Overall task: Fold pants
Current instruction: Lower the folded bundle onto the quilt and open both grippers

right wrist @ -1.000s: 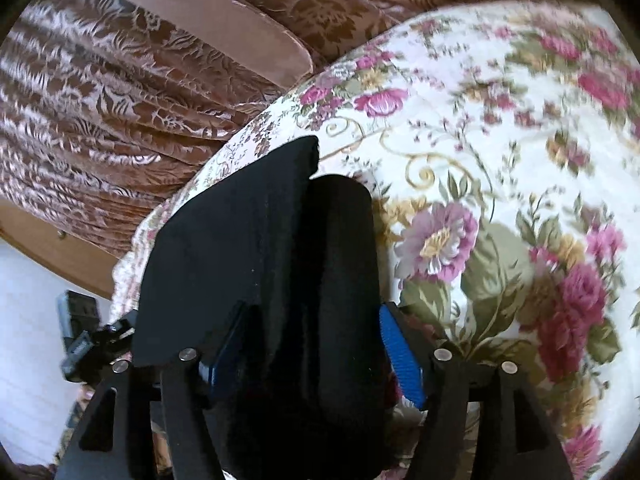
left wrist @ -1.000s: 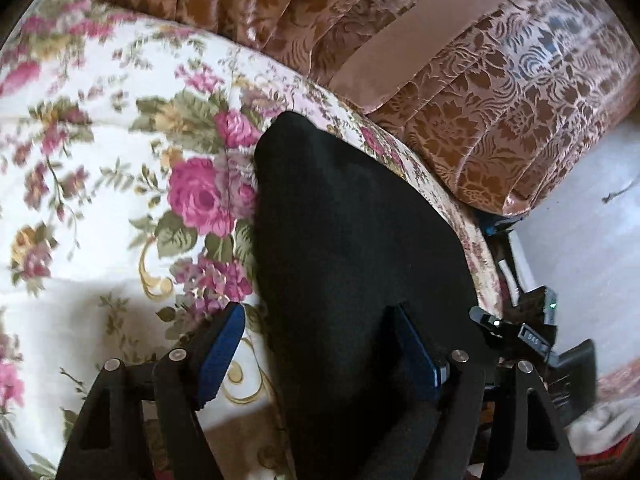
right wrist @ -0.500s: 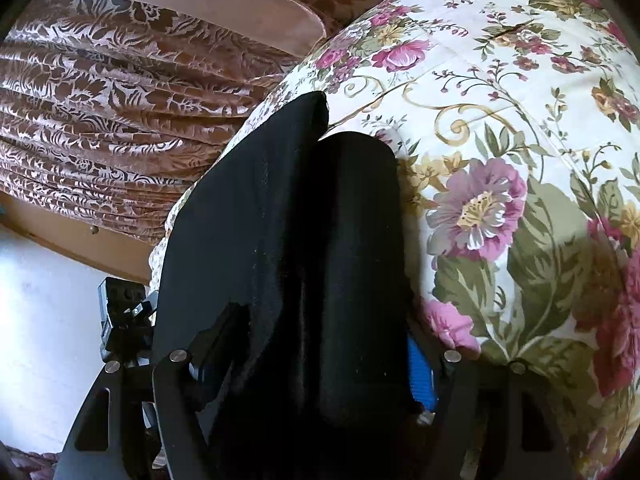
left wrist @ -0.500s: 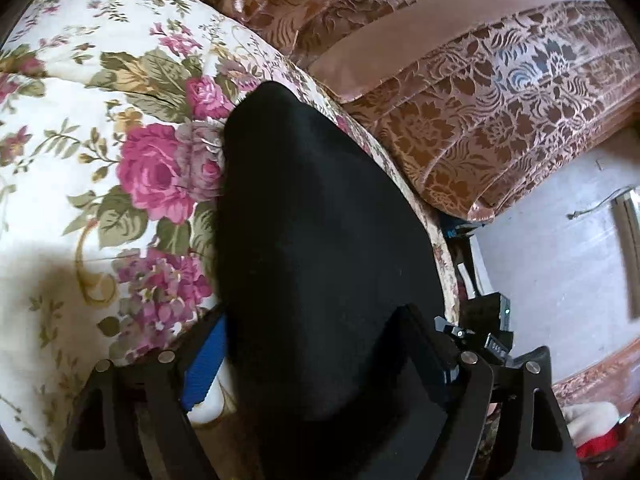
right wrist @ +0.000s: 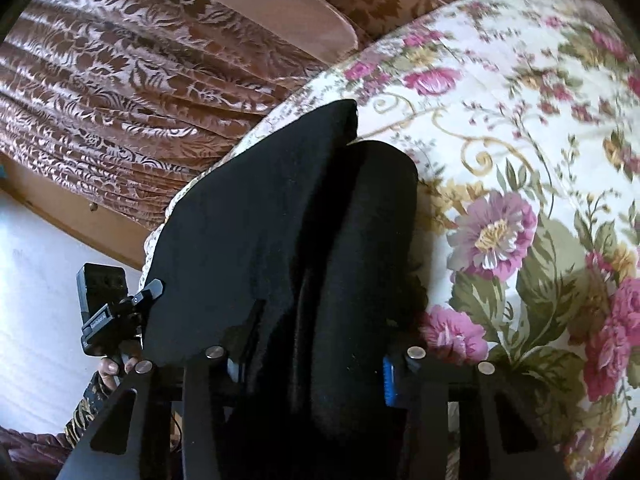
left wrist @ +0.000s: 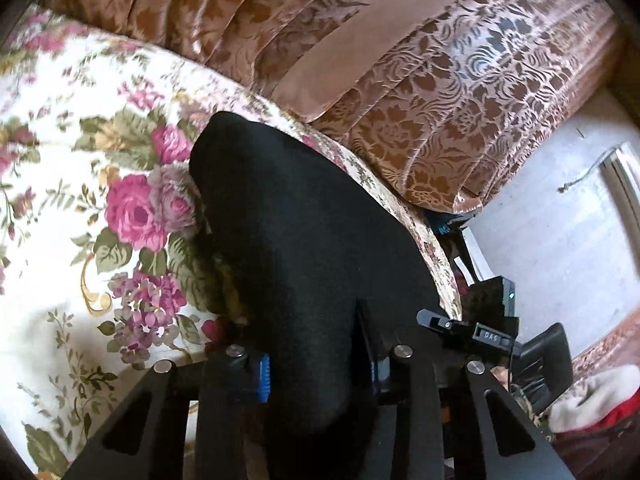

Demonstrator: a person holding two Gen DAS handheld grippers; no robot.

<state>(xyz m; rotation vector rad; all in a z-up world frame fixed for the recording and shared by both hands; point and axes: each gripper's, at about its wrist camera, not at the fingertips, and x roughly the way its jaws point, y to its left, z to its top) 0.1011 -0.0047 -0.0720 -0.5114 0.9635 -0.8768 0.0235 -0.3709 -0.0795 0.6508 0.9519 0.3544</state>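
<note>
Two tongs, left and right, closing around black pants, long axis stretching away over floral bedspread.

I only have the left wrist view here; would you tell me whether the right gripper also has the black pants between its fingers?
Observer: Yes, the right gripper has the black pants bunched between its fingers, and its jaws are closing.
Operator: Thank you. Is the fabric there a single layer?
Observer: No, from the right wrist view it lies in two overlapping layers, with a rounded fold toward the floral bedspread.
Operator: Does any hand show?
Observer: Fingertips of a hand show under the left gripper's camera mount.
</note>
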